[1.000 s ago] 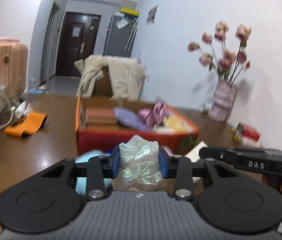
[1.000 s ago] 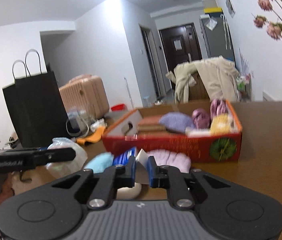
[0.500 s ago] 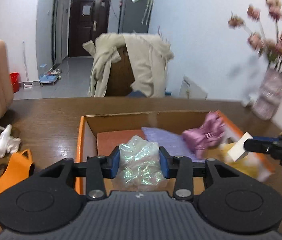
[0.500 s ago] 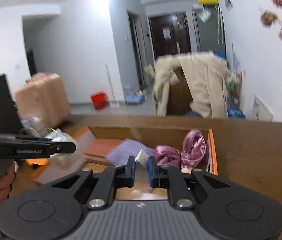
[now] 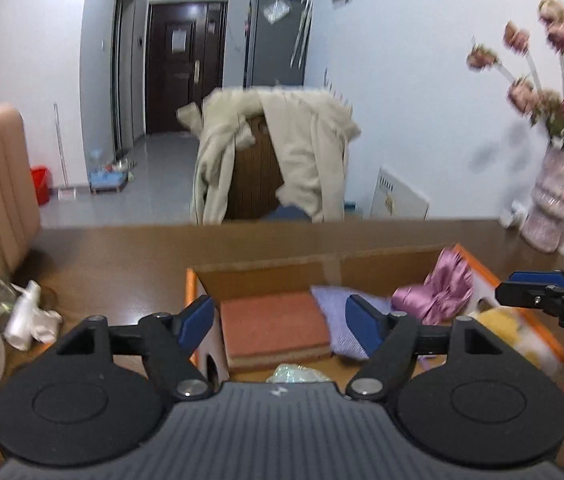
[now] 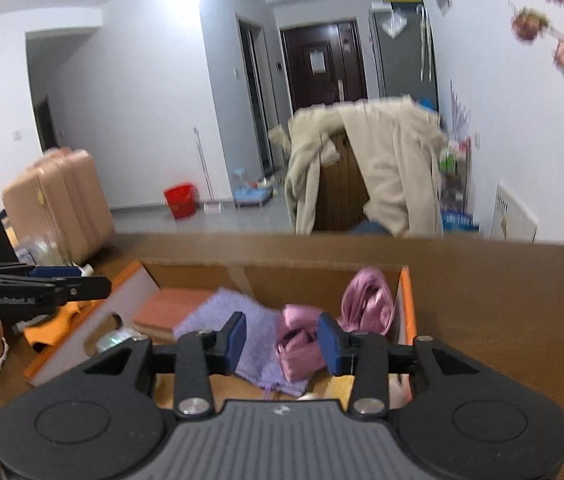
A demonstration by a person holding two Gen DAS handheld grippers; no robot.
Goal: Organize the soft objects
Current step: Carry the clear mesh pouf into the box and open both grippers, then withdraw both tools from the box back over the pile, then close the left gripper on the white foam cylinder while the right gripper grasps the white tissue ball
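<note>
An orange cardboard box [image 5: 324, 266] [image 6: 405, 300] on the brown table holds soft things: a red-brown sponge [image 5: 276, 330], a lilac cloth [image 5: 346, 320] [image 6: 254, 332], pink satin fabric [image 5: 440, 294] [image 6: 362, 300] and a yellow item [image 5: 498, 322]. My left gripper [image 5: 280, 322] is open above the box; a clear crinkly bag [image 5: 296, 375] lies in the box just below it. My right gripper [image 6: 282, 340] is open over the lilac cloth and pink fabric. Each gripper shows in the other's view, the right [image 5: 542, 292] and the left [image 6: 62, 284].
A chair draped with a beige coat [image 5: 274, 152] stands behind the table. A vase of pink flowers [image 5: 554, 196] is at the far right. White plastic items [image 5: 30, 316] and an orange object [image 6: 48, 326] lie left of the box. A pink suitcase [image 6: 58, 208] stands on the floor.
Both grippers moved over the box and opened. The left let go of the crinkly bag, which now lies in the box. The right let go of its small white piece.
</note>
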